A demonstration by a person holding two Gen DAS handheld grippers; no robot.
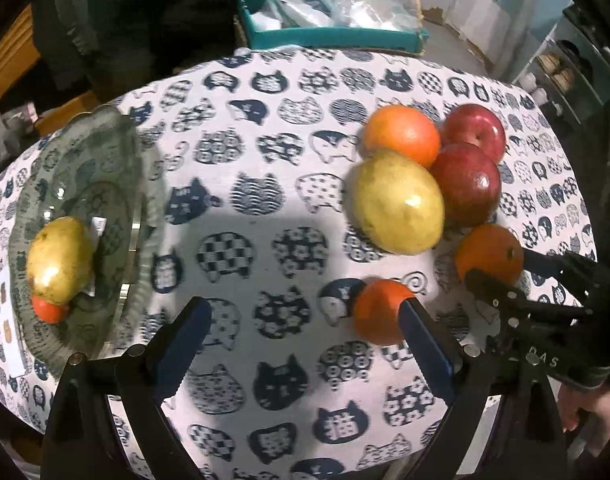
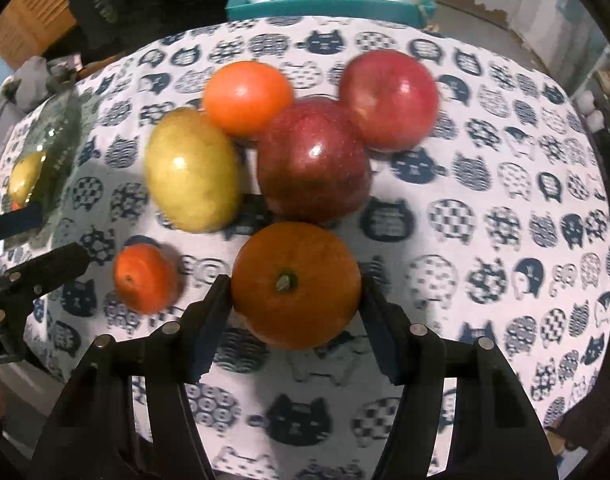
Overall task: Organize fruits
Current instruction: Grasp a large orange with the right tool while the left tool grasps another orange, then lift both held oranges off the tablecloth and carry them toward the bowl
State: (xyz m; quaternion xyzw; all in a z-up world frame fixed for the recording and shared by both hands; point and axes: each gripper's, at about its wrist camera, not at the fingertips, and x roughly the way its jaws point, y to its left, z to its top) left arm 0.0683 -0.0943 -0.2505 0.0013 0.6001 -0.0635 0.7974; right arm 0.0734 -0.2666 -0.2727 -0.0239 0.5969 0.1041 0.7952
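My right gripper (image 2: 295,285) is shut on a large orange (image 2: 293,280) with a green stem, its pads pressing both sides. Behind it lie a yellow-green mango (image 2: 193,168), two red apples (image 2: 313,160) (image 2: 389,100) and another orange (image 2: 247,98). A small orange (image 2: 145,278) rests to the left. My left gripper (image 1: 305,312) hangs open over the cloth; the small orange (image 1: 379,312) sits just outside its right finger (image 1: 421,332). A glass plate (image 1: 117,152) at the left holds a second mango (image 1: 59,266) and a small orange (image 1: 49,310).
A cat-print cloth (image 1: 265,160) covers the round table. A teal box (image 1: 337,38) with plastic bags stands beyond the far edge. Dark clothing hangs at the back left, and shelves stand at the far right. A white card (image 1: 13,320) lies left of the plate.
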